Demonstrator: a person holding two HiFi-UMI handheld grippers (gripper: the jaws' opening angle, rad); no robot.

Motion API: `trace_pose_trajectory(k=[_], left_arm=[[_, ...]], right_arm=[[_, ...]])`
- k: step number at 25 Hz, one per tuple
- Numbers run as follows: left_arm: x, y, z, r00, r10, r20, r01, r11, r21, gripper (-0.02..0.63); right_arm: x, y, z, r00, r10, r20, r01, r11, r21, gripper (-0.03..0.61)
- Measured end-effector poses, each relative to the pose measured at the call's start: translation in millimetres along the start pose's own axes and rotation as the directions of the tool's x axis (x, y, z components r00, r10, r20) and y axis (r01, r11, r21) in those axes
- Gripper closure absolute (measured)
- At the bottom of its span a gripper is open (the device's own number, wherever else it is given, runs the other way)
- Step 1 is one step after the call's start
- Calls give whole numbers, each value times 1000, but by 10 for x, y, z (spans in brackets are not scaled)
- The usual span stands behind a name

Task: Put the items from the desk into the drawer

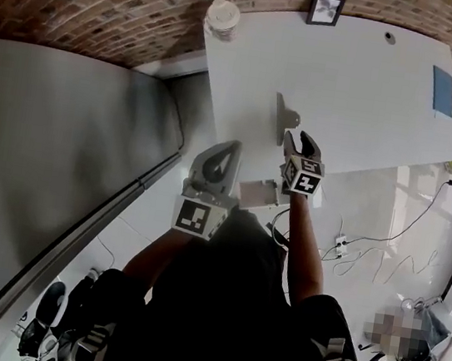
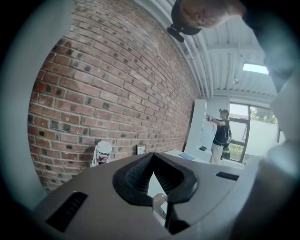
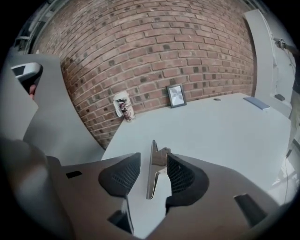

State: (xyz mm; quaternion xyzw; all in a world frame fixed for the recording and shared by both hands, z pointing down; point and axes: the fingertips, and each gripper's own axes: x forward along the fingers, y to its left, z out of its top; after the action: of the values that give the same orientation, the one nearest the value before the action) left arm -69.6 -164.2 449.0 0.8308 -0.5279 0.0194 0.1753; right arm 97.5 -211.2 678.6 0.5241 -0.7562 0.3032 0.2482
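Note:
A shiny metal clip [image 1: 281, 115] stands on edge near the front of the white desk [image 1: 365, 95]. My right gripper [image 1: 298, 137] is open, its jaws on either side of the clip [image 3: 153, 171]; in the right gripper view [image 3: 150, 158] the clip's lever is close against the right pad [image 3: 180, 174]. My left gripper [image 1: 231, 146] is shut and empty, left of the clip at the desk's front edge. In the left gripper view [image 2: 153, 158] part of the clip [image 2: 159, 200] shows through the gap under the closed tips.
At the desk's back stand a patterned cup [image 1: 223, 17] and a small picture frame [image 1: 326, 8]; a blue flat item [image 1: 442, 90] lies at the right. A white boxy part [image 1: 258, 193] sits below the desk's front edge. Cables [image 1: 367, 247] cross the floor. A person [image 2: 220, 136] stands far off.

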Motion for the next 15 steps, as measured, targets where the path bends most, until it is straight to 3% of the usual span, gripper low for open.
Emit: trace_pose_trajectory(k=[15], left_arm=[[105, 340, -63, 999, 30, -28, -31, 999, -27, 614]], right_arm=[[626, -235, -259, 991, -36, -131, 45, 997, 63, 414]])
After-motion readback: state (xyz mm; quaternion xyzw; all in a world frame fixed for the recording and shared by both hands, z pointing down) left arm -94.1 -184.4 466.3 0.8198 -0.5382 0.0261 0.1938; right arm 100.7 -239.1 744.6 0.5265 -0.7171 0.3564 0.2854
